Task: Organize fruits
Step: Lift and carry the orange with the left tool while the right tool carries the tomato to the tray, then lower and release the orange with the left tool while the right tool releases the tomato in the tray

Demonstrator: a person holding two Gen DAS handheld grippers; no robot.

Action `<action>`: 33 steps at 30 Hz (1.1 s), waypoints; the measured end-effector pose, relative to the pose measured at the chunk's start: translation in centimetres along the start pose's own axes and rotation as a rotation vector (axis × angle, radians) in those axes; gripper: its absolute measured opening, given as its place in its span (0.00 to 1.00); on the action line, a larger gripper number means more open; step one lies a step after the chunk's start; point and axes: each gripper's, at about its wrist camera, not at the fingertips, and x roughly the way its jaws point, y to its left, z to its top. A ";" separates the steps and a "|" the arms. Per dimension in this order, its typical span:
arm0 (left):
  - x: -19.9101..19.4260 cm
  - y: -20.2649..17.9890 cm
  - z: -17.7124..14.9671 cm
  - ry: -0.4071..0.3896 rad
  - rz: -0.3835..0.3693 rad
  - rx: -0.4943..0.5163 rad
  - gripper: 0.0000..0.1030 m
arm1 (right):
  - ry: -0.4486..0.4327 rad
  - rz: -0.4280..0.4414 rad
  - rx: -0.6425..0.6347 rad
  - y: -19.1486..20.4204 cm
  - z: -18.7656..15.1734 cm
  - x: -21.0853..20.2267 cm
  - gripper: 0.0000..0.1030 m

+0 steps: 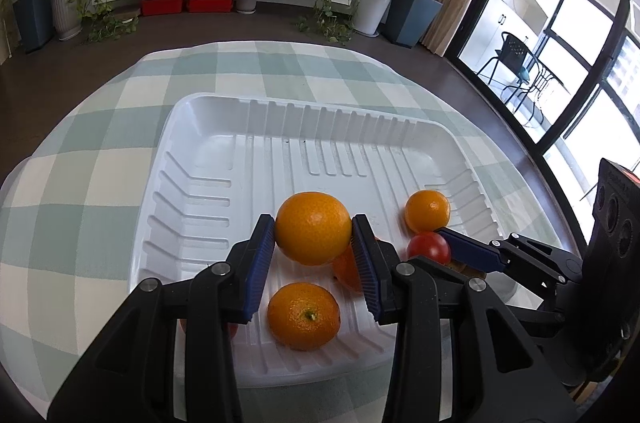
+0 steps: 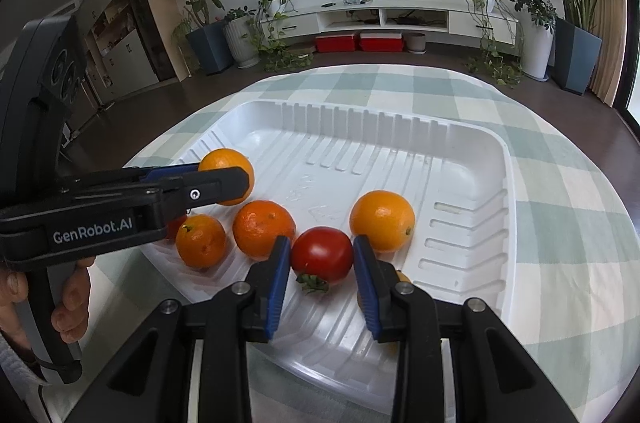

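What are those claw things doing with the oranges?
A person is sorting fruit in a white tray. The left gripper is clamped on an orange; the right gripper is clamped on a tomato. Other oranges sit loose in the tray.

Oranges (image 2: 382, 220) and red tomato (image 2: 322, 254) in white tray (image 2: 472, 159)
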 end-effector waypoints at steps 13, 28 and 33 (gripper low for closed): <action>1.4 0.3 0.3 0.012 0.016 -0.010 0.36 | -0.005 -0.033 -0.012 -0.3 0.4 0.3 0.34; 2.1 0.6 0.3 0.018 0.028 -0.024 0.36 | -0.005 -0.043 -0.011 -0.6 0.6 0.4 0.34; 2.2 0.6 0.3 0.012 0.032 -0.023 0.36 | -0.006 -0.044 -0.010 -0.8 0.7 0.4 0.34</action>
